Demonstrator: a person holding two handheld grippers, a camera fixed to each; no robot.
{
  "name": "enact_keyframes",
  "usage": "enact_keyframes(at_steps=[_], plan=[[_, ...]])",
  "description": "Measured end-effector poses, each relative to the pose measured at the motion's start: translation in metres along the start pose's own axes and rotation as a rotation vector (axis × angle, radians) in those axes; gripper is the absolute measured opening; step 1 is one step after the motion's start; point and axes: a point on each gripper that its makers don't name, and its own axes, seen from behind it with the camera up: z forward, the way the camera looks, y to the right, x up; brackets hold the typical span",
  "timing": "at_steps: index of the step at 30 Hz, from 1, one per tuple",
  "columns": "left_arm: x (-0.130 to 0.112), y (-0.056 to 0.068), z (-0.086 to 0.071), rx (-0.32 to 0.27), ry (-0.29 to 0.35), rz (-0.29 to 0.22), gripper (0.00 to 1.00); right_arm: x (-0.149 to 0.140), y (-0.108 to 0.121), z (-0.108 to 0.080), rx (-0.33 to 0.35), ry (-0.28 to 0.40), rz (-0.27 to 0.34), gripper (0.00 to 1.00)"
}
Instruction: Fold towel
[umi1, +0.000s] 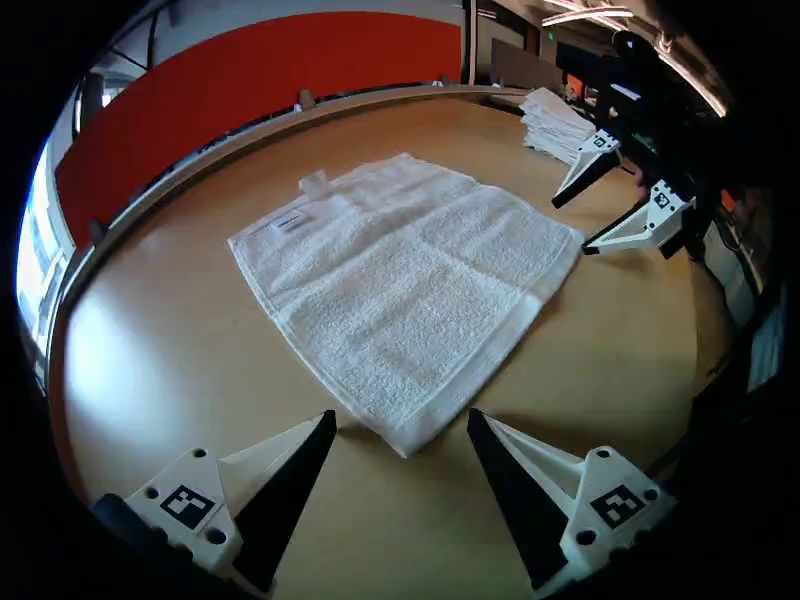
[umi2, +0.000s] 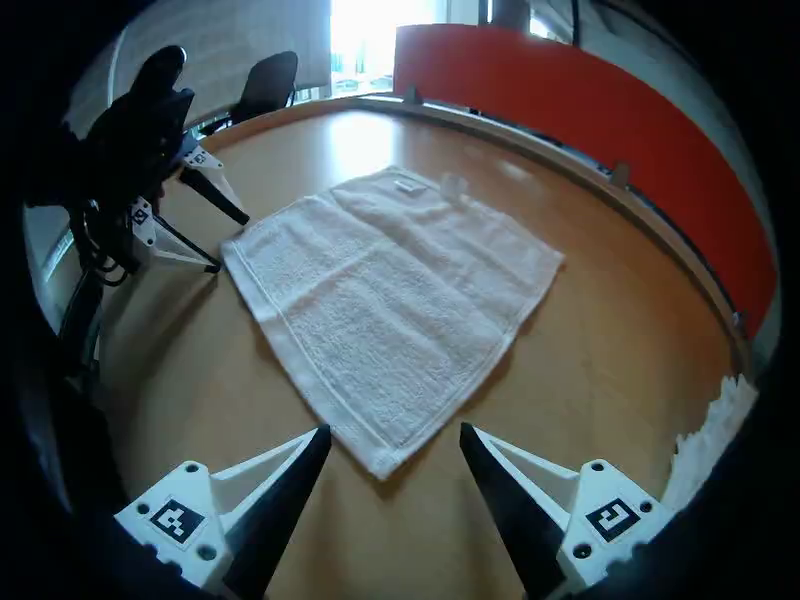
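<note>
Left gripper (umi1: 400, 411) and right gripper (umi2: 394, 427), both released, flank the towel (umi1: 400, 290); folded stack (umi1: 555, 120) beyond.

Wooden table (umi1: 150, 330) — white towel (umi1: 400, 290) lying flat, folded stack (umi1: 555, 122) beyond

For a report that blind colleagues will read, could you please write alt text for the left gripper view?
A white towel lies flat on a wooden table, its near corner between the open fingers of the left gripper. The right gripper, also open, is near the towel's far right corner, with a stack of folded towels behind it.
</note>
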Motion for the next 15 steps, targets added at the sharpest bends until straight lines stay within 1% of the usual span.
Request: enact_keyframes(at_steps=[7, 11, 15], plan=[[-0.0007, -0.0004, 0.0007, -0.002, -0.006, -0.018, 0.98, -0.0046, -0.0013, 0.0007, 0.013, -0.012, -0.010, 0.99], [-0.0008, 0.0006, 0.0003, -0.005, -0.007, -0.017, 0.98, -0.0078, -0.0032, 0.0016, 0.024, -0.017, -0.009, 0.94], [-0.0009, 0.0026, 0.0001, -0.013, -0.010, -0.014, 0.98, -0.0091, -0.0042, 0.0018, 0.034, -0.017, 0.006, 0.91]])
